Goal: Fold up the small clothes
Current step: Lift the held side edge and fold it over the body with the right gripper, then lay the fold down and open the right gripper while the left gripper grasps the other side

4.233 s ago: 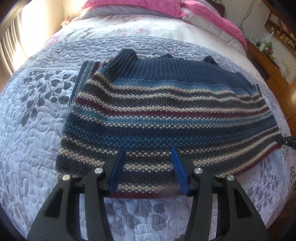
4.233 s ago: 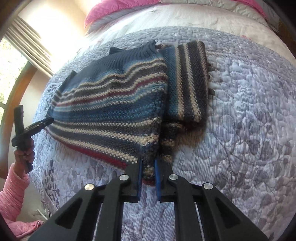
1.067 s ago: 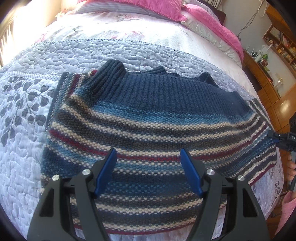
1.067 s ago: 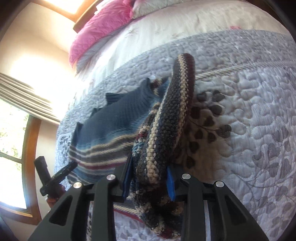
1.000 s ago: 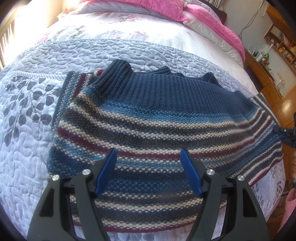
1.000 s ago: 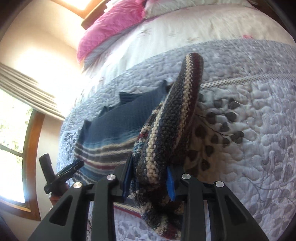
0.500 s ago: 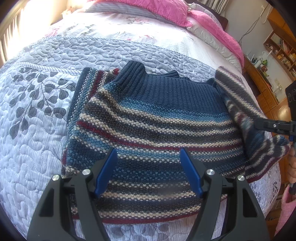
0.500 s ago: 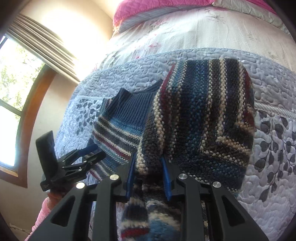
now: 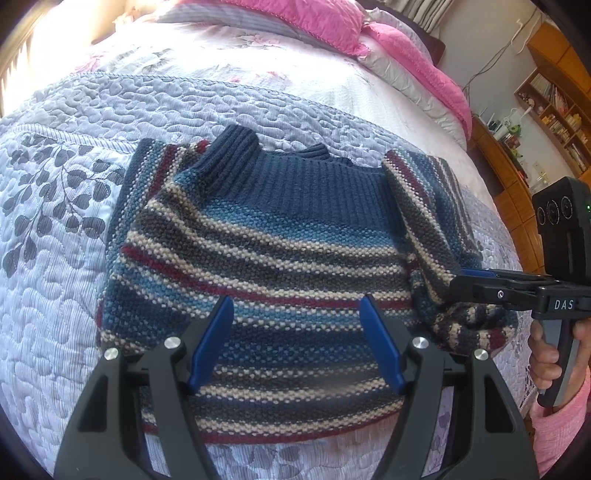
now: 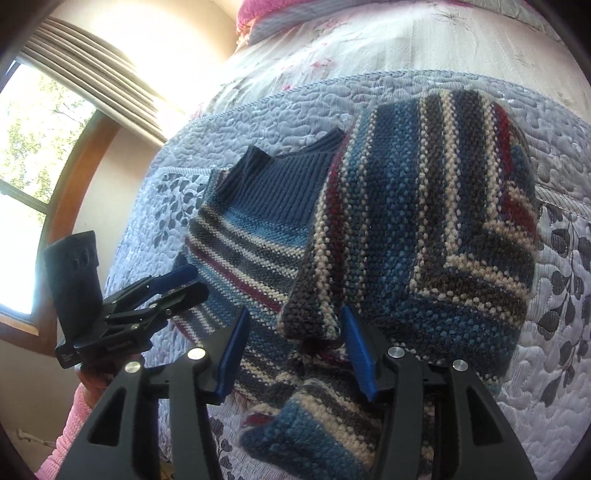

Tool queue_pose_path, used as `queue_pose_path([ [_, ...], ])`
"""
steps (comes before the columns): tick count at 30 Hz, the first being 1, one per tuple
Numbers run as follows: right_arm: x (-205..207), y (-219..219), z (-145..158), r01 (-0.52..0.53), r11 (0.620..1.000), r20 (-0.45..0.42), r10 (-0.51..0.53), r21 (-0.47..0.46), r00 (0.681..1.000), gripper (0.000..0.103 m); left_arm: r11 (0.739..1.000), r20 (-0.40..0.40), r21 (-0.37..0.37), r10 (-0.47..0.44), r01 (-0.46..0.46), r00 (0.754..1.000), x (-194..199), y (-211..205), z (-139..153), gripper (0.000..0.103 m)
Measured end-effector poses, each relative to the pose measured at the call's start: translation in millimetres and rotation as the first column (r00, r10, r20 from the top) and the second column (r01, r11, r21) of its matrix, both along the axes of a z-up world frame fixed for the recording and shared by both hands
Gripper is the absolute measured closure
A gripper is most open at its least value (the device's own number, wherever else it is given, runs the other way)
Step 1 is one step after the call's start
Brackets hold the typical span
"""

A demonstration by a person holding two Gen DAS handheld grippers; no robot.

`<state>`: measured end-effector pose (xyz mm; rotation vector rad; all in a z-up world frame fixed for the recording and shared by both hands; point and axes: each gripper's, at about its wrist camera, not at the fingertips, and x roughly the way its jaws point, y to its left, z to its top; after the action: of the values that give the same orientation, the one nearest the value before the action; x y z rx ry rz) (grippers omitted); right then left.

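A small knitted sweater [image 9: 280,236], navy at the ribbed collar with blue, cream and red stripes, lies flat on the quilted bed cover [image 9: 55,266]. Its right sleeve [image 9: 424,206] is folded inward over the body, while the left sleeve is tucked under along the left edge. My left gripper [image 9: 295,343] hovers open over the hem with nothing between its blue pads. My right gripper [image 10: 295,350] is open too, and the folded sleeve [image 10: 424,229] rests just beyond its pads. From the left wrist view the right gripper [image 9: 458,280] sits at the sleeve's cuff end.
Pink pillows [image 9: 314,26] and a floral sheet lie at the head of the bed. Wooden shelves [image 9: 546,110] stand to the right, close to the bed edge. A window with curtains [image 10: 44,147] is on the left. A hand in a pink sleeve [image 9: 550,354] holds the right gripper.
The right gripper carried the right sleeve up and inward over the sweater body, then opened and let it go. The left gripper stayed open over the hem.
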<state>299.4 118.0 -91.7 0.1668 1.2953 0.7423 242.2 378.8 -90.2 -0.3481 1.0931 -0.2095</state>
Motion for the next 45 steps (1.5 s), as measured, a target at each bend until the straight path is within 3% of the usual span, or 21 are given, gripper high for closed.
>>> queue_pose_path([
  [4,-10,-23,31,0.01,0.999,0.039,-0.011,0.032,0.999,0.05,0.999,0.001,-0.048,-0.023,0.023,1.0,4,-14,9,0.033],
  [9,-17,-73,49,0.103,0.995,0.106,-0.1,-0.016,0.989,0.05,0.981,-0.017,-0.186,-0.061,0.057,0.998,14,-39,14,0.033],
  [13,-22,-111,30,0.164,0.983,0.097,-0.156,-0.081,0.983,0.049,0.96,-0.054,-0.267,-0.102,0.084,0.993,26,-67,8,0.033],
  [22,-32,-140,-17,0.183,0.973,0.043,-0.178,-0.138,0.983,0.049,0.951,-0.135,-0.296,-0.134,0.089,0.982,49,-108,-19,0.033],
  [34,-32,-145,-26,0.189,0.977,0.021,-0.188,-0.103,0.982,0.049,0.924,-0.16,-0.373,-0.148,0.079,0.976,63,-120,-36,0.033],
  [36,-33,-147,-25,0.193,0.976,0.022,-0.191,-0.1,0.981,0.049,0.927,-0.158,-0.367,-0.147,0.08,0.976,65,-125,-37,0.036],
  [38,-33,-149,-26,0.198,0.975,0.021,-0.197,-0.097,0.98,0.049,0.933,-0.157,-0.353,-0.141,0.078,0.977,67,-130,-37,0.057],
  [40,-34,-152,-27,0.205,0.974,0.019,-0.204,-0.094,0.979,0.049,0.932,-0.142,-0.353,-0.136,0.078,0.98,68,-132,-37,0.071],
  [45,-35,-157,-28,0.225,0.971,0.006,-0.225,-0.082,0.974,0.049,0.936,-0.08,-0.343,-0.106,0.073,0.991,65,-133,-23,0.077],
])
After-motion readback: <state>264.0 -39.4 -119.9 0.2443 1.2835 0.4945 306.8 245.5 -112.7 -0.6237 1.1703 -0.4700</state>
